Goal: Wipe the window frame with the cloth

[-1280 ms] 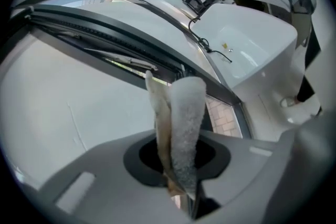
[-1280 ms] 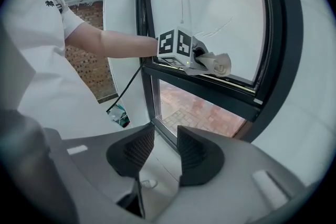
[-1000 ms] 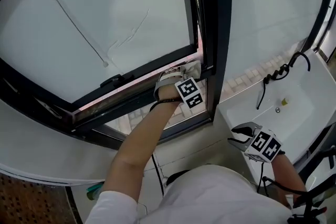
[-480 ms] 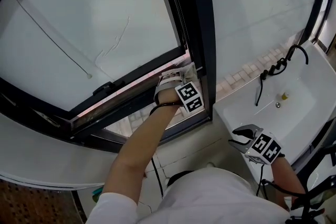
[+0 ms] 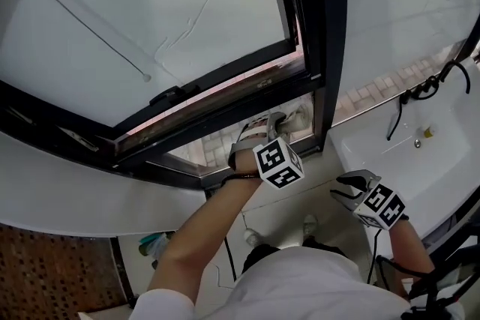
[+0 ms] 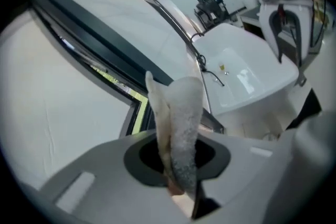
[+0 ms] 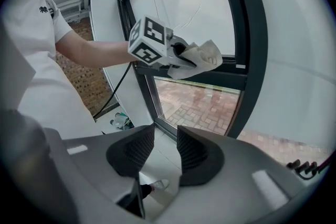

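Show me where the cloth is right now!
The cloth is pinched in the left gripper, near the middle of the head view, just under the dark window frame's lower right corner and left of the white sink.

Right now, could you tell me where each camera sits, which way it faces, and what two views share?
Head view: on the person's head, steeply down at the window frame; shows shirt, left arm, left gripper, right gripper.
Left gripper view: on the left gripper, along jaws shut on the cloth, toward the sink; right gripper at top right.
Right gripper view: on the right gripper, past open, empty jaws toward the window frame; shows the left arm.
Shared: head and right gripper views both show the cloth in the left gripper.
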Motion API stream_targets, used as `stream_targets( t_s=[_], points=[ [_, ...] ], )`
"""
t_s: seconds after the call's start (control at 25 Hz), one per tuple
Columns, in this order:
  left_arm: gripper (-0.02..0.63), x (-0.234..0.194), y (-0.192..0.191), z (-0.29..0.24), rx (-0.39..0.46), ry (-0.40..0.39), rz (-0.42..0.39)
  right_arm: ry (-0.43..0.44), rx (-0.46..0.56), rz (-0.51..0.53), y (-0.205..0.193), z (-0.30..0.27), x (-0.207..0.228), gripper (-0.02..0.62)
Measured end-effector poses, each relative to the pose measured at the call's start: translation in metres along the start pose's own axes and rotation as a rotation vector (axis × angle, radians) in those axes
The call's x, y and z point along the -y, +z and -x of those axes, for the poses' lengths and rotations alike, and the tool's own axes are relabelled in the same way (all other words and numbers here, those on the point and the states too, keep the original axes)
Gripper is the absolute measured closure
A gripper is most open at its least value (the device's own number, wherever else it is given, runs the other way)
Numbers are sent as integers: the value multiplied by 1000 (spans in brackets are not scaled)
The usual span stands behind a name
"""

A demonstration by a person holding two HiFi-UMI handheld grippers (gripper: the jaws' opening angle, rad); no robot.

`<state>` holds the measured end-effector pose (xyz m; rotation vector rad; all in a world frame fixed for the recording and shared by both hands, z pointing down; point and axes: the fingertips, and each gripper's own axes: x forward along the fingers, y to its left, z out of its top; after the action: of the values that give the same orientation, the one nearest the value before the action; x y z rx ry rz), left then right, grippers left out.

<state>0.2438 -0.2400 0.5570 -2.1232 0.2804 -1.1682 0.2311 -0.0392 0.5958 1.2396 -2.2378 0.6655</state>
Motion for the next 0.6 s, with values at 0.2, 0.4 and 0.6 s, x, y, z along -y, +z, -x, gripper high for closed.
stream_targets(
  t_s=[0.2, 0.4, 0.6],
  points=[
    [514, 17, -53, 67, 60, -11, 259, 5, 58, 42, 39, -16, -2, 469],
    [514, 27, -129, 155, 138, 40, 585, -36, 132, 79, 75, -22, -22, 471],
    [514, 30, -200, 255, 202, 173, 787, -129, 234, 47, 102, -15, -64, 472]
  ],
)
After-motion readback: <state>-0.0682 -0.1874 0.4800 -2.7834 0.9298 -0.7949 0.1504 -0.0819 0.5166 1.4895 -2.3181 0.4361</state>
